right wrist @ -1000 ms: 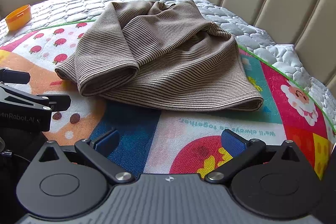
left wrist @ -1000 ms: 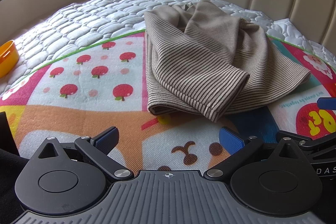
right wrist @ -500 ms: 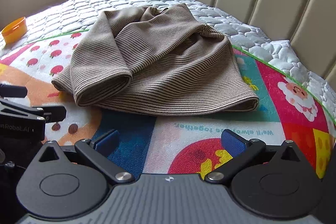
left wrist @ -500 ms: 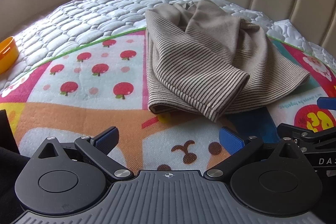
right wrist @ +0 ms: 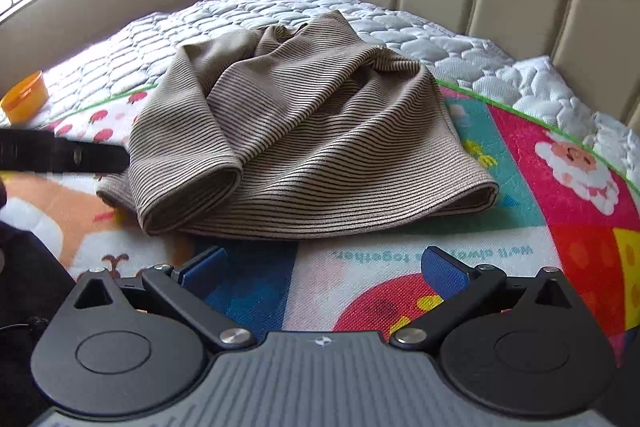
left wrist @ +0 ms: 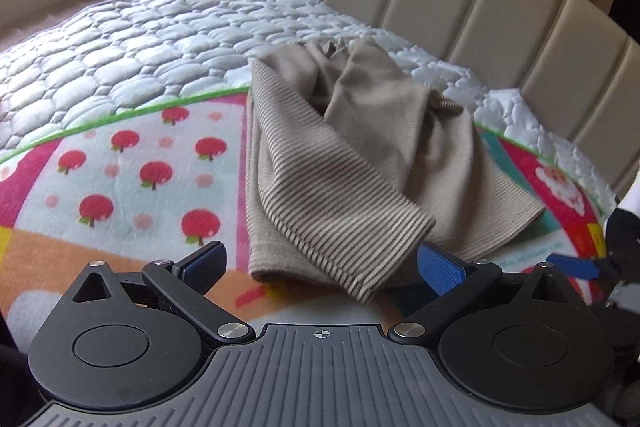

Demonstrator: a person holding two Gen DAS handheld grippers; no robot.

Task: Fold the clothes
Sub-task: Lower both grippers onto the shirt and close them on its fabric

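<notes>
L wrist view: left gripper [left wrist: 320,263] jaws spread w/ nothing in them, low over the mat [left wrist: 120,187], striped top [left wrist: 340,179] lying crumpled just ahead, its near corner between the blue pads. R wrist view: right gripper [right wrist: 323,267] jaws also spread and empty, top [right wrist: 304,143] rumpled on mat [right wrist: 560,207] on the bed [right wrist: 460,43], near but not touching. Judging by that, no fold done yet; grab, flatten and folding all left.

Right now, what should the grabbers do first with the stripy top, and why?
Probably ease the left gripper forward to pinch the near cuff of the striped top. Both grippers are open and empty, and the top lies crumpled, one sleeve flopped over it.
</notes>
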